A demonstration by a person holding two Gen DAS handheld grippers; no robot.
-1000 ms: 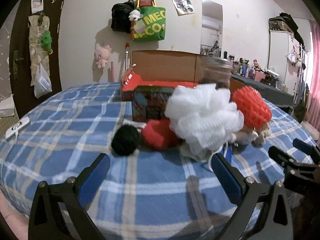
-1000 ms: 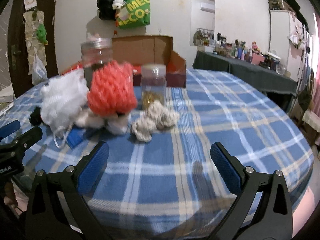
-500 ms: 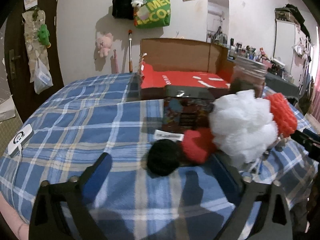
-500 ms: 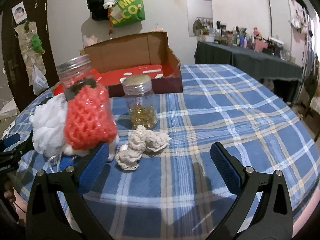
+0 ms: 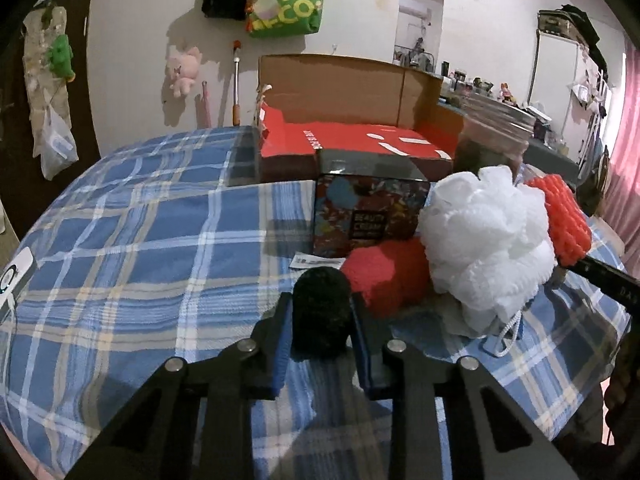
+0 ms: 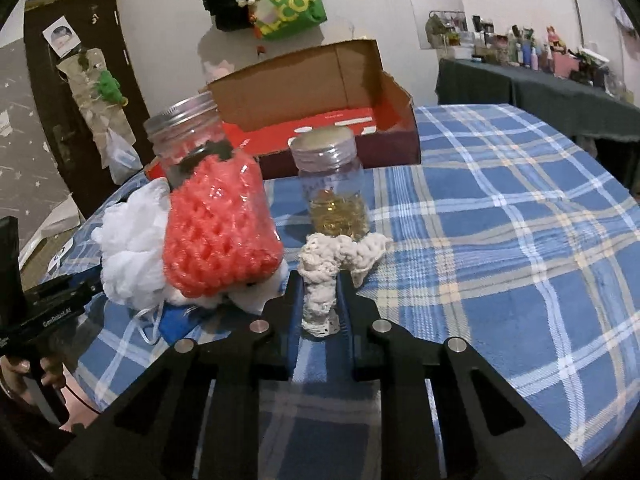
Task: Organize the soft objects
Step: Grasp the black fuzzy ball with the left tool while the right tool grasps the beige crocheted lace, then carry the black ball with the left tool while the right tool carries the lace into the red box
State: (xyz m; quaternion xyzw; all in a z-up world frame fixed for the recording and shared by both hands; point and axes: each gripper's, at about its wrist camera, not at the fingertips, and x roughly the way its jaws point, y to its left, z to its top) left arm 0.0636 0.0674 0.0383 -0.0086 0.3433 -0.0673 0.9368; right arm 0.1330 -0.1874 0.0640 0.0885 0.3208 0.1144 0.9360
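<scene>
Left tool (image 5: 321, 312) pinches black pompom (image 5: 320, 312) (level) | right tool (image 6: 319, 300) pinches cream crochet (image 6: 320, 280)

Dim, cool indoor light falls from overhead, leaving soft shadows on the plaid tablecloth (image 5: 132, 240) beneath the left gripper (image 5: 322, 312) and right gripper (image 6: 320, 300), whose black frames sit nearly featureless in the foreground. Fisheye distortion bows the walls and table edge, with dark vignetting in every corner. The large jar (image 5: 496, 136) at the right of the left wrist view is smeared with blur, while the white mesh pouf (image 5: 488, 248) looks slightly overexposed.
</scene>
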